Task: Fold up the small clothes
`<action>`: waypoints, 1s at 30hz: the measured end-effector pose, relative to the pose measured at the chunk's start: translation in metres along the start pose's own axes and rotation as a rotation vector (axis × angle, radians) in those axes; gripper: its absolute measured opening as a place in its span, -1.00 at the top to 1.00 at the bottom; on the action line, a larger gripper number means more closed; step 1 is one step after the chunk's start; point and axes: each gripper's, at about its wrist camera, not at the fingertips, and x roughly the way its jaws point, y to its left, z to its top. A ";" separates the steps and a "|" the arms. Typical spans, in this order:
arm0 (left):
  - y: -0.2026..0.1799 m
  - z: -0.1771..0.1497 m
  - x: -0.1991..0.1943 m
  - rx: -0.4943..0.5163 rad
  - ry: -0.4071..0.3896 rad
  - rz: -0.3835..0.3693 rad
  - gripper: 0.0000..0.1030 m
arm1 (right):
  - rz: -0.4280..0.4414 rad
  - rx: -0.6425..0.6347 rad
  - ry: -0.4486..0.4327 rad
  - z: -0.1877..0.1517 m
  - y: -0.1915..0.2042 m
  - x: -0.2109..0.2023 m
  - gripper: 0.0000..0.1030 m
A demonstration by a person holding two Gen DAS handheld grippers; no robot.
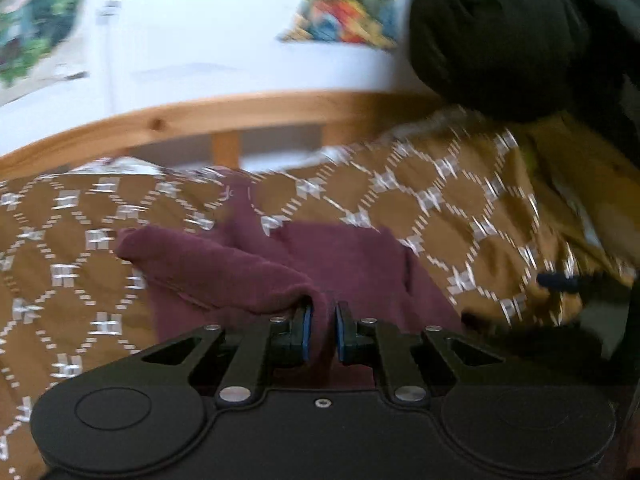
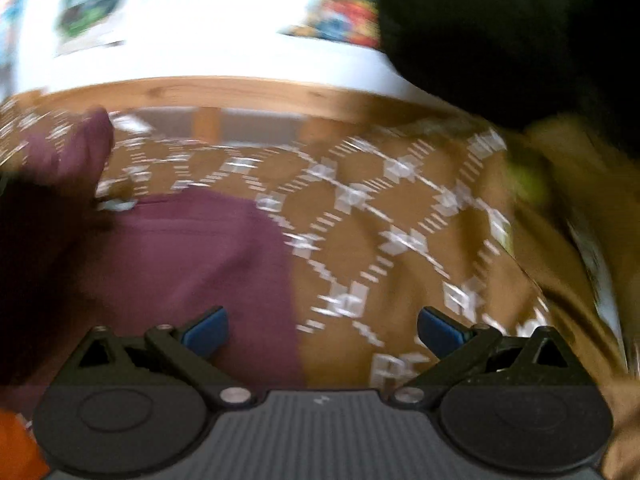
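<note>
A maroon garment (image 1: 256,272) lies on a brown bedspread with a white diamond pattern (image 1: 400,200). My left gripper (image 1: 321,320) is shut on a bunched fold of the maroon garment and lifts it off the bed. In the right wrist view the same maroon garment (image 2: 192,256) lies at the left, on the bedspread (image 2: 380,240). My right gripper (image 2: 322,330) is open and empty, its left finger over the garment's right edge, its right finger over bare bedspread. Both views are motion-blurred.
A wooden bed rail (image 1: 240,116) runs along the far edge, with a white wall and colourful posters behind. A large black rounded object (image 1: 500,40) sits at the upper right. Mustard-yellow cloth (image 2: 568,216) lies at the right. An orange item (image 2: 16,444) shows at the bottom left.
</note>
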 end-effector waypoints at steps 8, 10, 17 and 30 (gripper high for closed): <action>-0.035 -0.031 0.010 0.114 0.075 -0.048 -0.29 | 0.128 0.290 -0.009 -0.006 -0.052 0.006 -0.99; -0.040 -0.036 -0.007 0.156 0.018 -0.036 -0.70 | 0.173 0.328 -0.027 -0.006 -0.056 0.005 -0.99; -0.042 -0.054 -0.061 0.258 -0.223 0.111 -0.99 | 0.376 0.391 -0.110 -0.003 -0.045 0.000 -0.99; -0.004 -0.079 -0.002 0.260 0.025 0.169 -0.71 | 0.670 0.366 -0.041 -0.004 0.019 0.043 -0.92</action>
